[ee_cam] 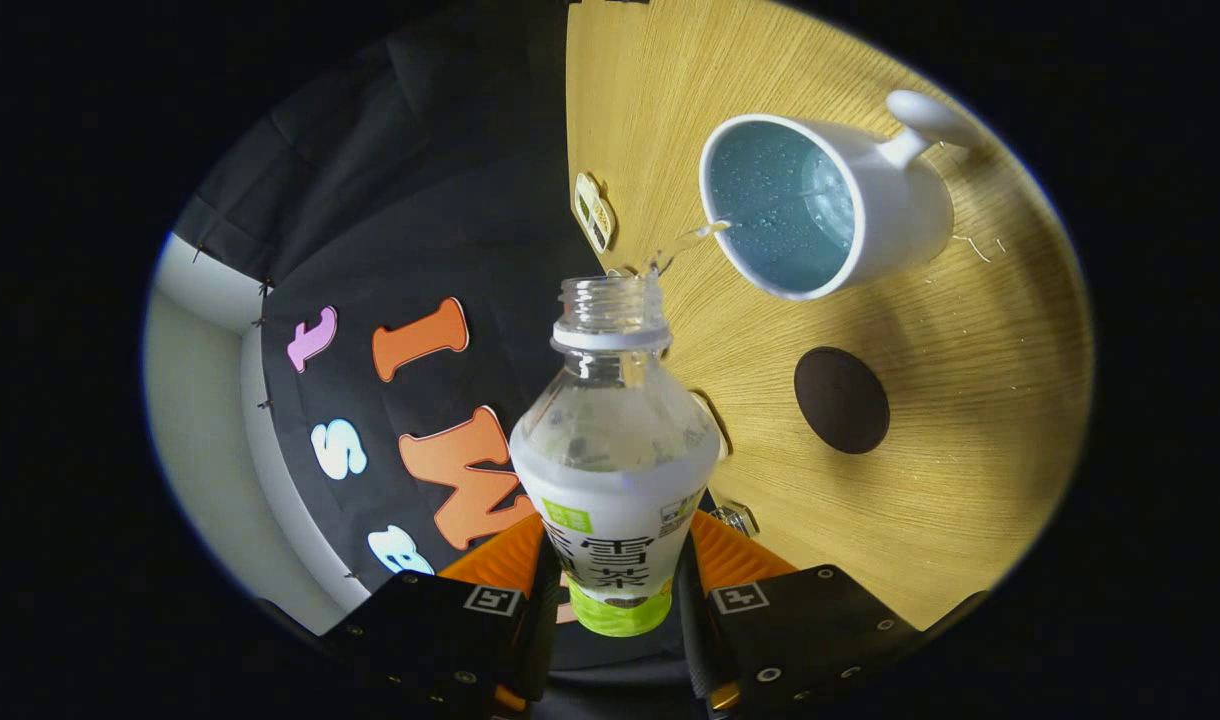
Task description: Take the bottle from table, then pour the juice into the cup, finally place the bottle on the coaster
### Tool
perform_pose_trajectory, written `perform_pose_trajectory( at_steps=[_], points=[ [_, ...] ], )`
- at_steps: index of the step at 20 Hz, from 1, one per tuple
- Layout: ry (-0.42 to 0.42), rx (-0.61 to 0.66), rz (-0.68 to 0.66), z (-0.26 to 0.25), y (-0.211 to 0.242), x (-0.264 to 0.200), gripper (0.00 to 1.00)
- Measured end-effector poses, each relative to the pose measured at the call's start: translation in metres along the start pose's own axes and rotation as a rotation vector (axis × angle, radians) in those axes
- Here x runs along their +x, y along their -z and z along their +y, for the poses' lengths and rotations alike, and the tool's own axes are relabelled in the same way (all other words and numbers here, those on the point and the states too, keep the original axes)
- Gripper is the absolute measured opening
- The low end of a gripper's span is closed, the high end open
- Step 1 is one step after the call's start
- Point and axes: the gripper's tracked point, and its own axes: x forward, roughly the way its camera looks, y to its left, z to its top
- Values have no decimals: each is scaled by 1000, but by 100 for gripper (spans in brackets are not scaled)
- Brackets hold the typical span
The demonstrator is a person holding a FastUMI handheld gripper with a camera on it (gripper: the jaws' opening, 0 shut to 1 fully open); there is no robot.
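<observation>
One bottle, one cup and one coaster are in sight, plus two small tags at the desk's edge. The whole scene appears rolled on its side, so the wooden desk (970, 400) rises like a wall beyond the jaws.

Going left to right: black cloth (420, 200) forms the booth wall, with a pale wall strip beside it. Next comes the bottle (615, 460), clear plastic with a white and green label, its cap off and its open neck pointing away from the gripper (618, 590). The jaws are pressed against both sides of the labelled lower body, pinching it firmly; they are parted only as far as the bottle is wide. A thin stream of clear liquid (685, 243) leaves the bottle's mouth and reaches the rim of the cup (830, 200). The cup is white with a handle, pale blue inside, wet with droplets, and stands on the desk. The round dark coaster (841, 399) lies bare on the desk, near the cup and apart from it.
</observation>
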Motion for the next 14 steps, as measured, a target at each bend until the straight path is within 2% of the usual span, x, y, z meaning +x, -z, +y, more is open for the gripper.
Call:
perform_pose_trajectory(
  at_steps=[14],
  points=[
    [-3, 36, -4, 2, -1, -1, 54]
  ],
)
